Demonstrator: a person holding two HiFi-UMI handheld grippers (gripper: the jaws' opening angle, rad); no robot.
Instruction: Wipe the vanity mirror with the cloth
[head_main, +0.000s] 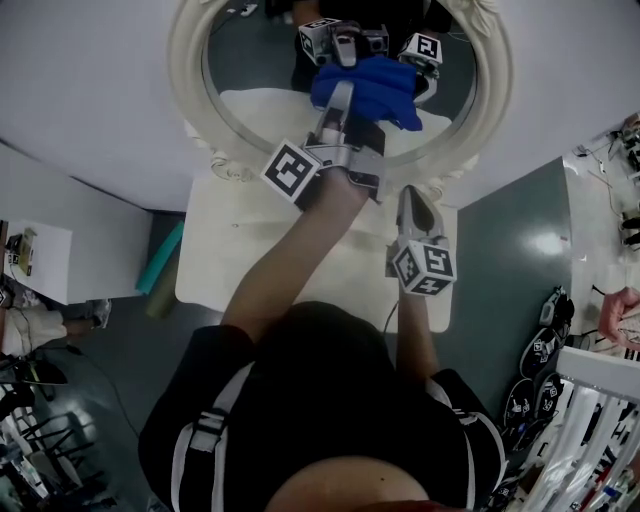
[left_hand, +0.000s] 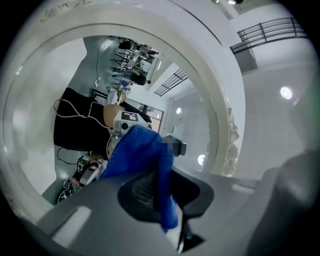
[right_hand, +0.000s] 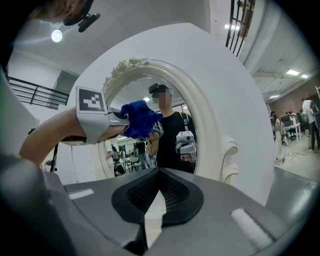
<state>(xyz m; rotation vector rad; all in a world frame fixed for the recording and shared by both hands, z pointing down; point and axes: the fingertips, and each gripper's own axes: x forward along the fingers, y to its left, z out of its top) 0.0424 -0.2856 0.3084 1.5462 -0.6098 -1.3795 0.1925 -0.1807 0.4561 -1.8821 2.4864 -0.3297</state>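
The oval vanity mirror has an ornate cream frame and stands upright on a white table. My left gripper is shut on a blue cloth and holds it against the upper middle of the glass. In the left gripper view the cloth hangs bunched from the pinched jaws, with the mirror frame curving behind. My right gripper hovers low by the mirror's right base, shut with nothing in it. The right gripper view faces the mirror and shows the cloth on the glass.
A teal roll lies on the grey-green floor left of the table. A white shelf stands at the far left. Black shoes and marker cubes crowd the floor at the right, beside a white rack.
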